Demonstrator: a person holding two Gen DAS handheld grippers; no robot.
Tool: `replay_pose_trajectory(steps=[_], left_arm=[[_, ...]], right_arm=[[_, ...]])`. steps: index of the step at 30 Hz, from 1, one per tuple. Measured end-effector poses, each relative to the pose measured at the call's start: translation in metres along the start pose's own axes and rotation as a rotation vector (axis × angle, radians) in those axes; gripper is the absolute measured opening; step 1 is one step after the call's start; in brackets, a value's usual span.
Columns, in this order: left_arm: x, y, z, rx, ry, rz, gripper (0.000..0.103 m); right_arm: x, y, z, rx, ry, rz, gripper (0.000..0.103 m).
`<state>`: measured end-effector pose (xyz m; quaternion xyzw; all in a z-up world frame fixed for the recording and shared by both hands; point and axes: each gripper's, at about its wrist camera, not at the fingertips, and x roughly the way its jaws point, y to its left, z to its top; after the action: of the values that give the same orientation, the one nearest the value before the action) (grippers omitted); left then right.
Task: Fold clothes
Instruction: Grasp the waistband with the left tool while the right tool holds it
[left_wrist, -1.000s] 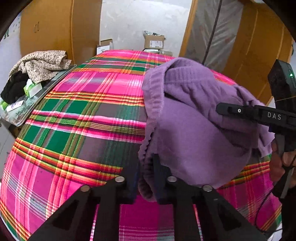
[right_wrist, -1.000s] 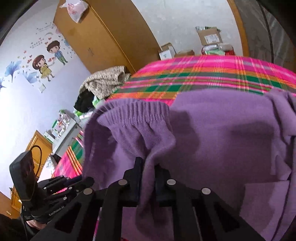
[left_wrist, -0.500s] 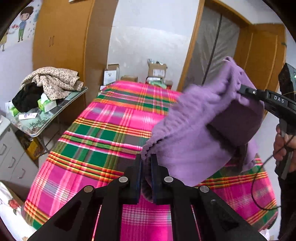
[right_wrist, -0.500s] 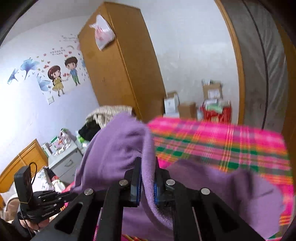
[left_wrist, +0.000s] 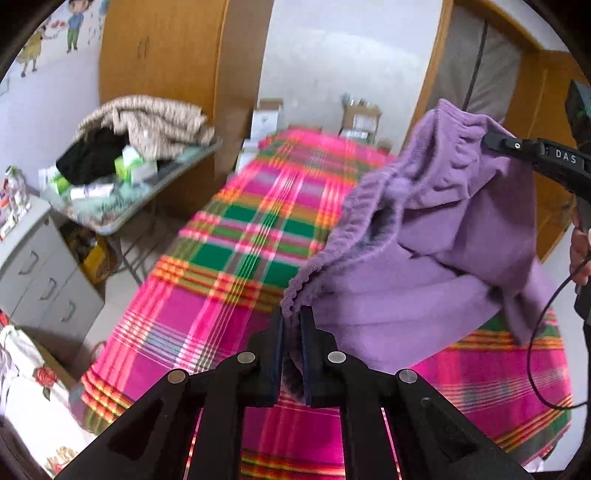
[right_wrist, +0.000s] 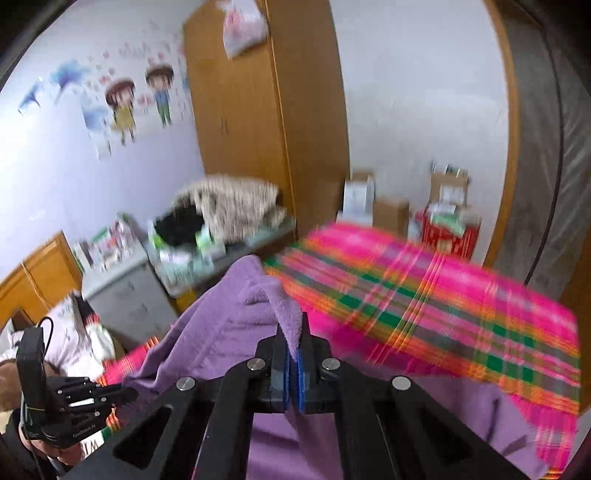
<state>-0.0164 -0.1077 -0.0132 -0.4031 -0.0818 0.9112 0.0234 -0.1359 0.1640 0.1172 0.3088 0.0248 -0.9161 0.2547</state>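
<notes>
A purple knit garment (left_wrist: 436, 258) hangs in the air above the pink and green plaid bed cover (left_wrist: 236, 258). My left gripper (left_wrist: 291, 325) is shut on its scalloped edge at the low near end. At the upper right of the left wrist view, the right gripper (left_wrist: 491, 142) holds the ribbed band higher up. In the right wrist view the right gripper (right_wrist: 293, 332) is shut on a fold of the purple garment (right_wrist: 229, 332), which drapes down to the left and below. The left gripper (right_wrist: 122, 397) shows at the lower left there.
A side table (left_wrist: 122, 210) left of the bed holds a beige and black clothes pile (left_wrist: 147, 122) and small boxes. Grey drawers (left_wrist: 40, 273) stand nearer. Cardboard boxes (left_wrist: 358, 118) sit past the bed's far end, by a wooden wardrobe (left_wrist: 177, 55). A hand (left_wrist: 580, 251) is at the right.
Both grippers have lifted the purple garment off the bed cover and raised it. The right gripper now holds its end higher than the left, and the garment hangs stretched between them.
</notes>
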Motion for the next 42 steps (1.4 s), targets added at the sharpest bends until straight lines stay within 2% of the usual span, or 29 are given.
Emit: replay_pose_trajectory(steps=[2,5,7,9,12,14,20,23,25,26,32,38,40,42], left_arm=[[0.01,0.003,-0.004,-0.003,0.026,-0.004,0.009],[0.008,0.001,-0.007,0.017,0.014,-0.009,0.009],[0.004,-0.002,-0.007,0.03,0.005,-0.012,0.01],[0.004,-0.006,-0.007,0.038,0.005,-0.012,0.012],[0.006,-0.01,-0.008,0.039,0.021,-0.013,0.013],[0.009,-0.011,-0.01,0.036,0.034,-0.012,0.013],[0.013,-0.01,-0.013,0.034,0.045,-0.018,0.015],[0.012,-0.008,-0.013,0.036,0.038,-0.013,0.01],[0.01,-0.005,-0.012,0.031,0.03,-0.008,0.009],[0.009,-0.004,-0.012,0.028,0.026,-0.005,0.009],[0.002,0.006,-0.006,0.017,0.001,0.002,0.009],[0.004,0.025,0.004,0.013,0.007,0.063,0.009],[0.005,0.032,0.008,0.011,0.009,0.084,0.009],[0.01,0.036,0.008,0.01,0.028,0.105,0.011]], right_arm=[[0.009,-0.005,-0.007,0.013,0.028,0.003,0.003],[0.023,-0.012,-0.017,0.032,0.07,0.008,0.006],[0.032,-0.016,-0.024,0.045,0.098,0.011,0.017],[0.041,-0.021,-0.03,0.058,0.126,0.014,0.033],[0.052,-0.025,-0.039,0.062,0.169,0.03,0.042],[0.057,-0.025,-0.045,0.05,0.199,0.05,0.044],[0.07,-0.036,-0.059,0.087,0.252,0.053,0.044],[0.081,-0.04,-0.065,0.101,0.313,0.065,0.044],[0.087,-0.037,-0.068,0.074,0.344,0.048,0.008],[0.087,-0.036,-0.067,0.069,0.333,0.049,0.006],[0.07,-0.02,-0.029,0.015,0.173,-0.001,0.006],[0.068,0.001,0.028,-0.02,0.018,-0.04,0.006],[0.093,0.01,0.034,-0.032,0.045,-0.035,0.007],[0.124,0.016,0.032,-0.039,0.118,-0.032,0.009]])
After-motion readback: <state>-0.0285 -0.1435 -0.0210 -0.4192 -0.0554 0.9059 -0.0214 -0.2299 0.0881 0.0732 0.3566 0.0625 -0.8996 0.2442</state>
